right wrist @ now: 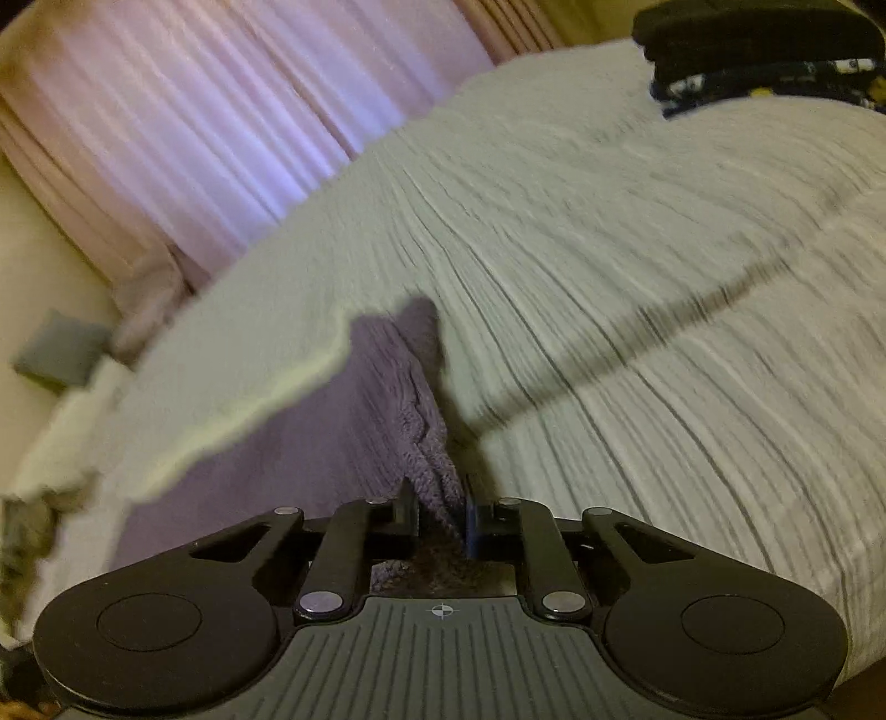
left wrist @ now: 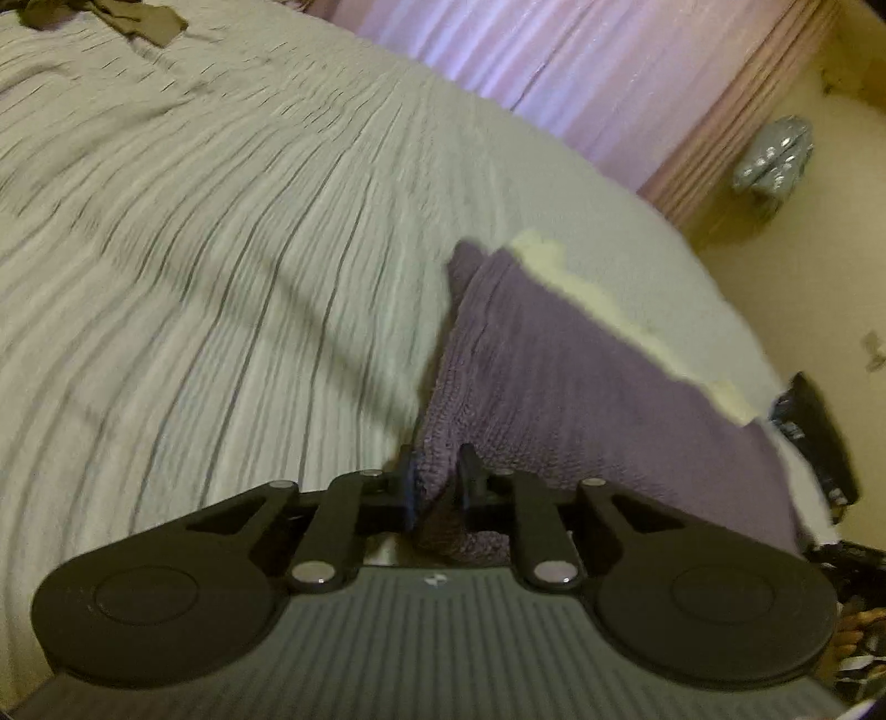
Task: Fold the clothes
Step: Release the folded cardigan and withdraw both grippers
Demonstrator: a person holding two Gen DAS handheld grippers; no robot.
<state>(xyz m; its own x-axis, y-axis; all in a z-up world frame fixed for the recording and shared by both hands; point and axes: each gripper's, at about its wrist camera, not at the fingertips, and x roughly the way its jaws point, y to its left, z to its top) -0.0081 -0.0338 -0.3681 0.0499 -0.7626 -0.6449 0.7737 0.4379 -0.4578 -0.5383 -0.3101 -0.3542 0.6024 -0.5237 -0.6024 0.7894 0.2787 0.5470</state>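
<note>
A purple knitted garment (left wrist: 565, 387) with a cream fuzzy trim (left wrist: 598, 310) hangs stretched above the bed. My left gripper (left wrist: 437, 476) is shut on one bunched edge of it. In the right wrist view the same purple garment (right wrist: 343, 421) with its cream trim (right wrist: 232, 410) stretches away to the left, and my right gripper (right wrist: 440, 512) is shut on its other bunched edge. The frames are motion-blurred. The garment's far end is out of view.
A pale ribbed bedspread (left wrist: 221, 249) covers the bed under both grippers. A brown garment (left wrist: 133, 22) lies at the far corner. A dark folded stack (right wrist: 758, 50) sits on the bed at upper right. Pink curtains (right wrist: 221, 111) hang beyond the bed.
</note>
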